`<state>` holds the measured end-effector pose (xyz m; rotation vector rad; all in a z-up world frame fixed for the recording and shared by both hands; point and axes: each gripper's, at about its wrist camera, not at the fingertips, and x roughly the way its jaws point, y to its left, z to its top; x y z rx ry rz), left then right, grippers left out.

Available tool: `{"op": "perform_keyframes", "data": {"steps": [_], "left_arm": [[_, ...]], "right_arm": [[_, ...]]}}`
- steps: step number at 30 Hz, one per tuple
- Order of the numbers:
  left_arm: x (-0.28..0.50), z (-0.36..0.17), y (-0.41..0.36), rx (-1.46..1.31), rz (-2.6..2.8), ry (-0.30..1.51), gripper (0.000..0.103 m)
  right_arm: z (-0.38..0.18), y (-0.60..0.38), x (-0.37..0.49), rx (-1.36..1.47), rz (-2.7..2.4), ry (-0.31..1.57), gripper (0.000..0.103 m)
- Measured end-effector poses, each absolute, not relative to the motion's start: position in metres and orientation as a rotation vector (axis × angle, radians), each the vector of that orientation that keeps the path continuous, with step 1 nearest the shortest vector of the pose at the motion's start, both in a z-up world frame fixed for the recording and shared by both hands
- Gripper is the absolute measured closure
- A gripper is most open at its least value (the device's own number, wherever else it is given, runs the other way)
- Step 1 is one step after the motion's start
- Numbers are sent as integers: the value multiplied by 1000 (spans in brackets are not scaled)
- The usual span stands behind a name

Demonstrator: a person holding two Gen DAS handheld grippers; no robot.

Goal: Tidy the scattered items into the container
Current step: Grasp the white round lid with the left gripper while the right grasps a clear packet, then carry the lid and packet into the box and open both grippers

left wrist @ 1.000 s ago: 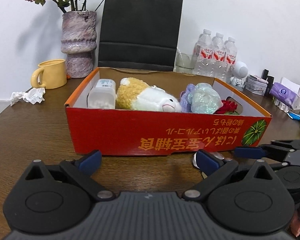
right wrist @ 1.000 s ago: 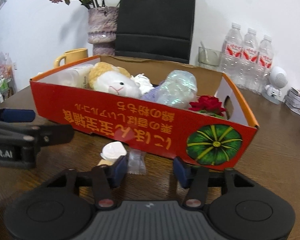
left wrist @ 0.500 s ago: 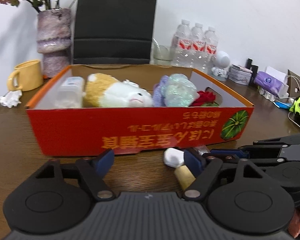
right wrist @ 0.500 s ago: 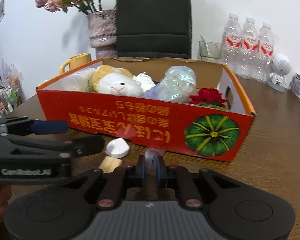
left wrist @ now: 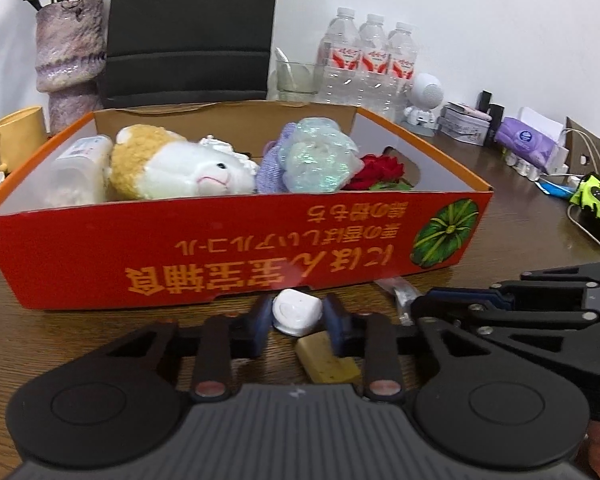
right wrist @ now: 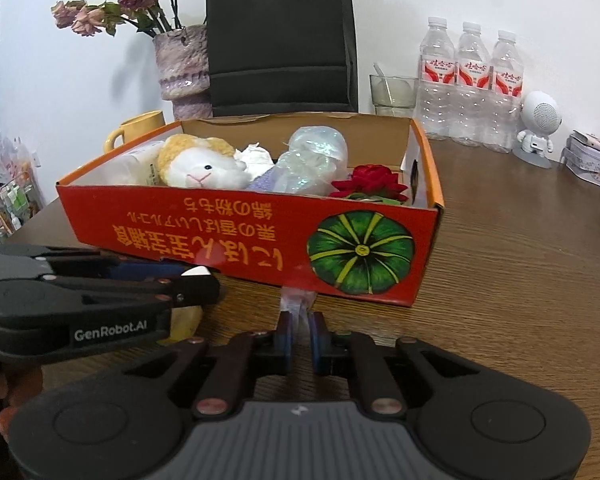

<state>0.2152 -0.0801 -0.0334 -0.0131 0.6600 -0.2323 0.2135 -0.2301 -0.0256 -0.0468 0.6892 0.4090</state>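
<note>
The red cardboard box (left wrist: 220, 248) stands on the wooden table and holds a plush sheep (left wrist: 180, 166), a plastic jar (left wrist: 76, 164), an iridescent bundle (left wrist: 316, 156) and a red rose (left wrist: 380, 168). It also shows in the right wrist view (right wrist: 240, 236). My left gripper (left wrist: 297, 316) is shut on a small white cap-like object (left wrist: 296, 311) just in front of the box. A tan block (left wrist: 326, 360) lies under it. My right gripper (right wrist: 299, 326) is shut on a clear plastic wrapper (right wrist: 296, 300) in front of the box's pumpkin picture.
A vase (left wrist: 68, 56), yellow mug (left wrist: 14, 136) and black bag (left wrist: 192, 28) stand behind the box. Water bottles (left wrist: 368, 64), a glass, a white speaker (left wrist: 426, 102), tins and tissue packs line the right. The two grippers sit side by side, close together.
My left gripper has moved right and closed on the white object. My right gripper stays shut on the wrapper and has lifted slightly.
</note>
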Motion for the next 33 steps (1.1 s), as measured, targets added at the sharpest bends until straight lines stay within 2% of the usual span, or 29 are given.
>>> {"op": "perform_keyframes", "data": {"steps": [3,6,8,10,15,16,17,33], "left_arm": [[213,-33,-80,-14,-233,655,75],[213,-33,-75,-32,-228,655,75],[212,-33,-71,-45,-224,656,75],[210,-32,-67,-58,-220,655,75],[208,-30,-59,-76,-207,651,75],[208,-31,-58,-78,-205,652,75],[208,-31,-58,-80,-202,653,75],[179,-17,-50,-99,-226,593,75]], "right_arm": [[-26,-229,213,-50,409,686,94],[-26,-229,214,-37,396,687,85],[-25,-229,216,-28,392,680,73],[-25,-228,219,-19,383,676,71],[-28,-215,227,-39,366,682,71],[-28,-213,225,-57,361,679,74],[-28,-211,223,-74,359,676,87],[-11,-219,179,-25,374,601,87]]}}
